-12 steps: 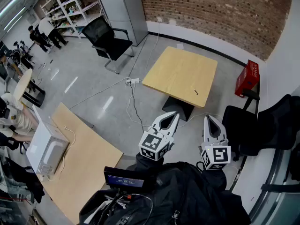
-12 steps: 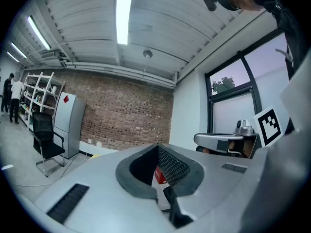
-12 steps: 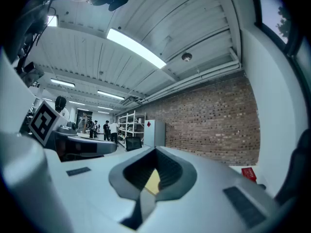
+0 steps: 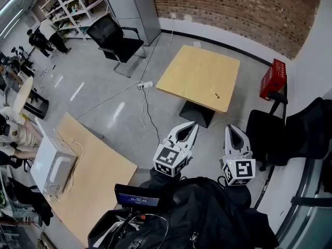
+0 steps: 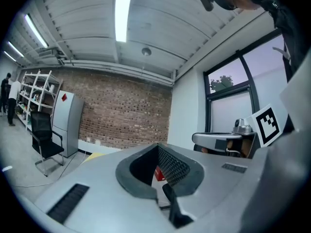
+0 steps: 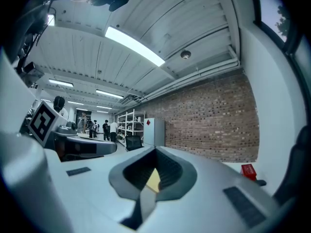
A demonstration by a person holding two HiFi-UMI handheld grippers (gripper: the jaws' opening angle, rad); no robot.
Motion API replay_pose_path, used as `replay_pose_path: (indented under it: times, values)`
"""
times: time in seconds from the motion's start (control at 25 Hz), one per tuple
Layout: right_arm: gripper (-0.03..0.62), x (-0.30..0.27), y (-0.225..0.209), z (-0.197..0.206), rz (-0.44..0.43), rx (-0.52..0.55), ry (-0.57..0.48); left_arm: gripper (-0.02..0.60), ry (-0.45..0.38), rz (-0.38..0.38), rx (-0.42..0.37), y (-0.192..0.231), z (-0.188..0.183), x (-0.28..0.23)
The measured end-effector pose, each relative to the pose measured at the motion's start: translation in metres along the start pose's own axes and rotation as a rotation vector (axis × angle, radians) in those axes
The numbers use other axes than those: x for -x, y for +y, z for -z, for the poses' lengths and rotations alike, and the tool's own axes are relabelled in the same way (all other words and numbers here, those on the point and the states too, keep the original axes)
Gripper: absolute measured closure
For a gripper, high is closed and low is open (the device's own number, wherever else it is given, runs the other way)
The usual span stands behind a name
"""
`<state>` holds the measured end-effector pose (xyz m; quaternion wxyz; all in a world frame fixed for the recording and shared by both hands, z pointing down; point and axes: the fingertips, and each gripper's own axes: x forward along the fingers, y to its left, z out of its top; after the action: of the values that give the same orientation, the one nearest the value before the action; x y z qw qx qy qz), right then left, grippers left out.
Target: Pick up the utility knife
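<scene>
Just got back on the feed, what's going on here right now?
A person holds the left gripper and the right gripper in the air, both shut and empty, over the floor short of the wooden table. A small dark thing lies on that table, maybe the utility knife, but it is too small to tell. Nothing is picked up yet.
</scene>
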<state>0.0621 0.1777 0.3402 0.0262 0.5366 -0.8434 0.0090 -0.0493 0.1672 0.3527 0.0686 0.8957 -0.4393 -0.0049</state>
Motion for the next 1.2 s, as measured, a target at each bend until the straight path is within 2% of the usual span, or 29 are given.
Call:
replay_pose_path:
  times: [0.76, 0.96, 1.2]
  values:
    - [0.589, 0.005, 0.036, 0.037, 0.043, -0.039, 0.084, 0.581, 0.085, 0.062, 0.067, 0.019, 0.037, 0.028]
    - [0.589, 0.000, 0.036, 0.041, 0.047, -0.040, 0.106, 0.581, 0.096, 0.075, 0.095, 0.021, 0.043, 0.023]
    - [0.589, -0.024, 0.024, 0.041, 0.023, -0.042, 0.095, 0.581, 0.101, 0.056, 0.094, 0.033, 0.043, 0.004]
